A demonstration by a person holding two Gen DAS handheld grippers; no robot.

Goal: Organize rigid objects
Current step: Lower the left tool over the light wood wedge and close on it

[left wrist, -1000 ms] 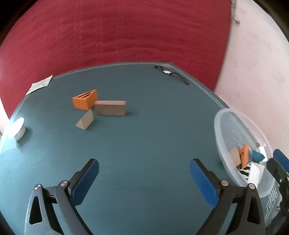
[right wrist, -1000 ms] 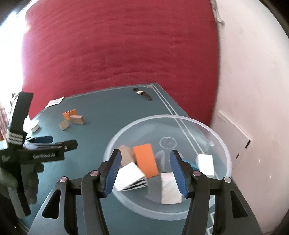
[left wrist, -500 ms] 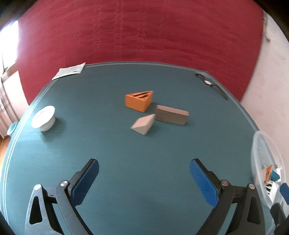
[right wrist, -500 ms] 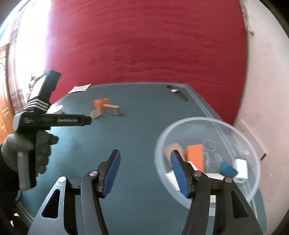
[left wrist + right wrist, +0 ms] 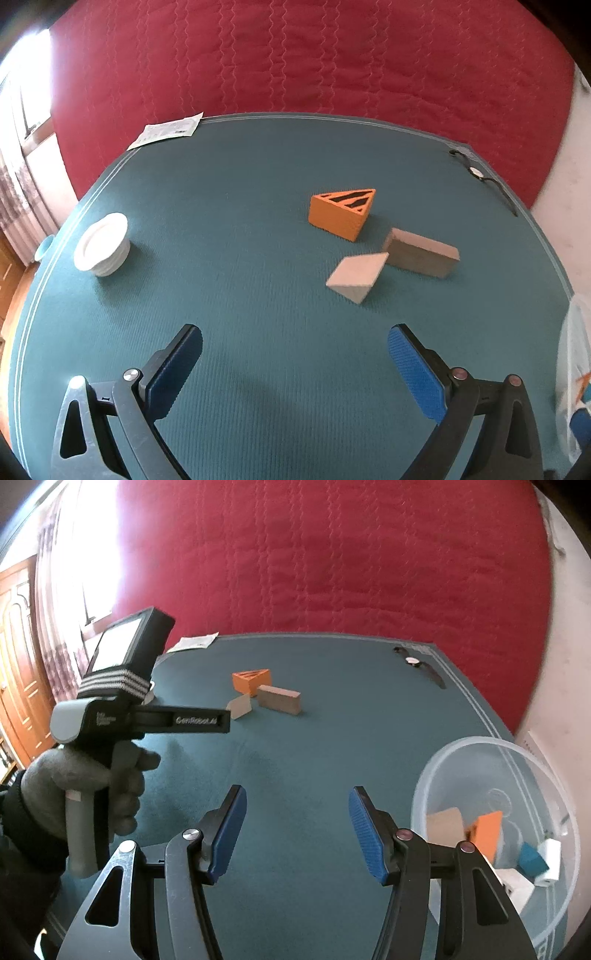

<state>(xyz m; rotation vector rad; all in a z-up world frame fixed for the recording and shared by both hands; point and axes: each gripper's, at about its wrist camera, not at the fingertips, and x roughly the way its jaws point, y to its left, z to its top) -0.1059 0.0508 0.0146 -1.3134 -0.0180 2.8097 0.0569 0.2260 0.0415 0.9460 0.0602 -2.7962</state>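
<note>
With both tools empty, this reads as the reach for the next block. Left tool (image 5: 295, 363) jaws spread wide, nothing between; right tool (image 5: 295, 830) released too, over bare teal felt table (image 5: 229, 229). Clear round plastic bowl (image 5: 461, 760) at 4 o'clock of the right tool already holds several blocks. Three remain at 1 o'clock of the left tool: pale tan wooden wedge (image 5: 356, 275) nearest, brown rectangular wooden block (image 5: 421, 253) touching it, orange striped triangular block (image 5: 341, 214) farthest. Next: advance, straddle the wedge, close.
</note>
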